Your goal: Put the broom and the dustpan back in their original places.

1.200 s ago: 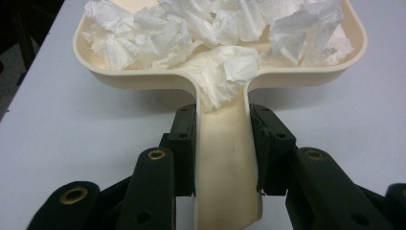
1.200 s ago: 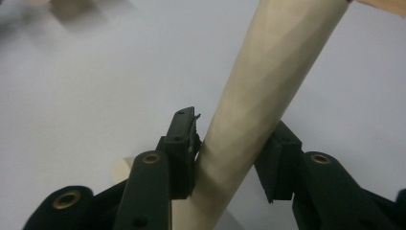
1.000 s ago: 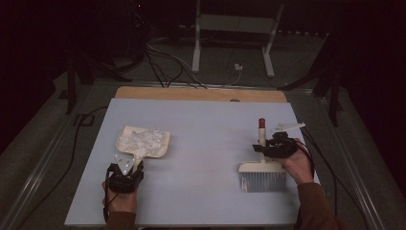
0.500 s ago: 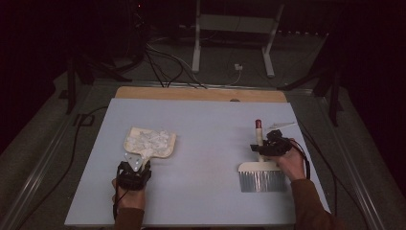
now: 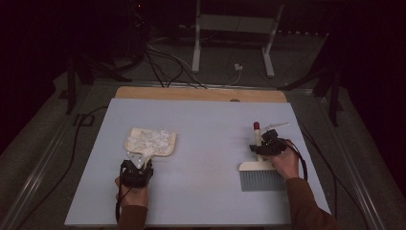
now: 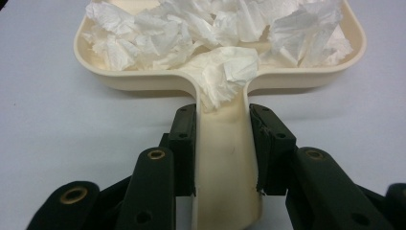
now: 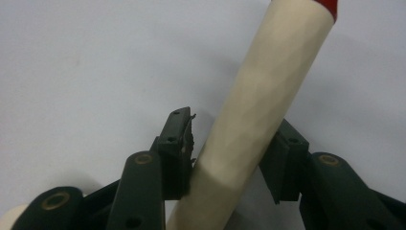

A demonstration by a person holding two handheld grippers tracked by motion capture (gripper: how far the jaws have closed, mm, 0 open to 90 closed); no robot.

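In the left gripper view the far rim of the cream dustpan point(image 6: 220, 76) is cut off by the top edge, and its floor is hidden under crumpled white paper point(image 6: 225, 72). In the right gripper view the brush handle point(image 7: 258, 115) is cut off at top and bottom, so its red tip is barely seen and the bristles are left out. In the high view the jaws of both grippers are too small to be made out.

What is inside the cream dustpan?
Crumpled white tissue paper fills the dustpan; one wad lies on its handle, above the left gripper. The tissue covers the pan's floor.
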